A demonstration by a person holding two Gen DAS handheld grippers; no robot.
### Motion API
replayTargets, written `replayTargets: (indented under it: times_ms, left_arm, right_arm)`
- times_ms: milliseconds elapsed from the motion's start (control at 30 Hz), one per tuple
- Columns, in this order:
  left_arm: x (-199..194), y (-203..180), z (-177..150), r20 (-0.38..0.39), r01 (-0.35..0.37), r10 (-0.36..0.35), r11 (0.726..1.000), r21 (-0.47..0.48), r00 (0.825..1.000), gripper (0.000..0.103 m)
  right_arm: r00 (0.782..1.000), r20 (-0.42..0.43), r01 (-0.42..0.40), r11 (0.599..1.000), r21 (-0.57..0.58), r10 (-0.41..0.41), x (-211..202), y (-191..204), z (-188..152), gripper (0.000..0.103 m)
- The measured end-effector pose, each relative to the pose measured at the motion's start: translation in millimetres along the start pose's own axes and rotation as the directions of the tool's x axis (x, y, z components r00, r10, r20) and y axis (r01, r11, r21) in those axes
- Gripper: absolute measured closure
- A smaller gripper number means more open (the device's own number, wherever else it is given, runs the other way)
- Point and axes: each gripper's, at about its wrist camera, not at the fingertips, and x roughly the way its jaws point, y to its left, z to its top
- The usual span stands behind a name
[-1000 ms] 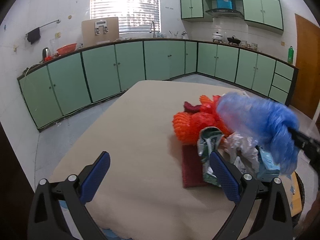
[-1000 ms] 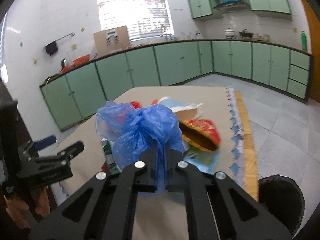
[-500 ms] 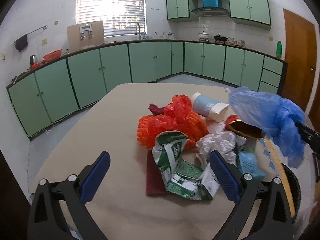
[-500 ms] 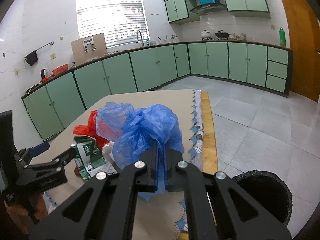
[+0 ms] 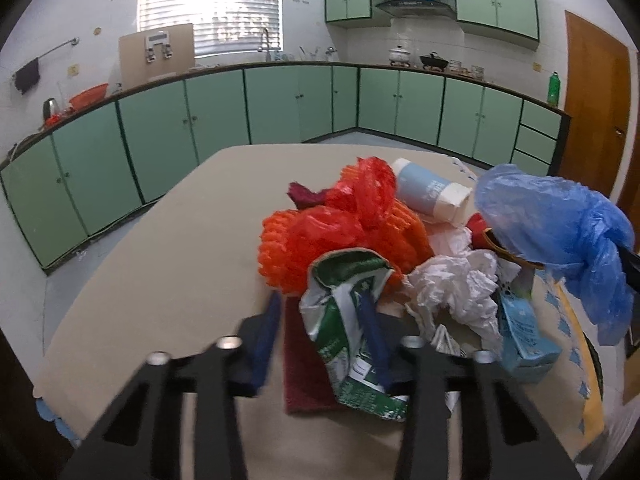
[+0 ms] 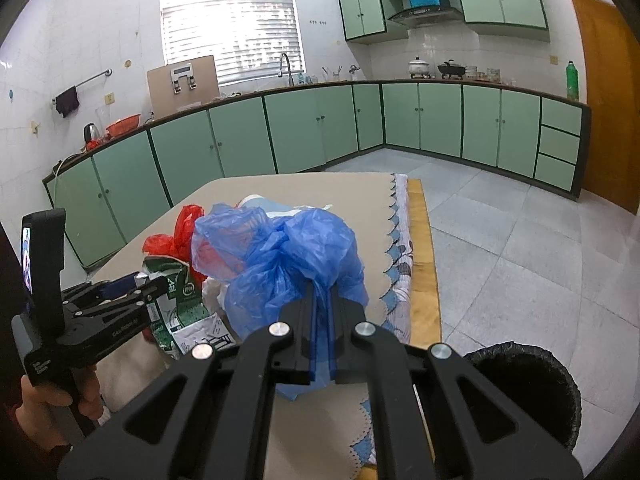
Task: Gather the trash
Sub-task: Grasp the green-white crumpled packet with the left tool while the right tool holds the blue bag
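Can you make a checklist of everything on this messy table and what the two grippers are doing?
Surface: table under a beige cloth, scalloped blue trim on its right edge.
Job's things: blue plastic bag; crumpled green-and-white packet; orange mesh and red plastic; white crumpled paper; pale blue cup on its side; light blue carton; black-lined trash bin on the floor beside the table.
Clutter: dark red cloth under the pile.
Grippers: left gripper has just been closing, the green-and-white packet between its fingers; right gripper shut on the blue plastic bag.
Cables: nothing seen.
Surroundings: green kitchen cabinets, window, wooden door.
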Motion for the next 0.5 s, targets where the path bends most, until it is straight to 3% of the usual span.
replayTargets:
  times_ms: [33, 267, 500]
  left_arm:
    - [-1, -1, -1, 0.001, 0.011, -0.011, 1.000, 0.002, 1.000, 0.079]
    - [-25, -3, 0, 0.036, 0.028, -0.028, 1.000, -0.011, 0.999, 0.092]
    - [-69, -9, 14, 0.108, 0.053, -0.052, 0.999, -0.007, 0.993, 0.096]
  right_arm:
    - [1.000, -0.002, -0.001, 1.000, 0.000, 0.001, 0, 0, 0, 0.100]
    - [1.000, 0.005, -0.006, 1.000, -0.002, 0.006, -7, 1, 4, 0.100]
    - [0.999, 0.030, -0.018, 1.000, 0.001, 0.018, -25, 0, 12, 0.100]
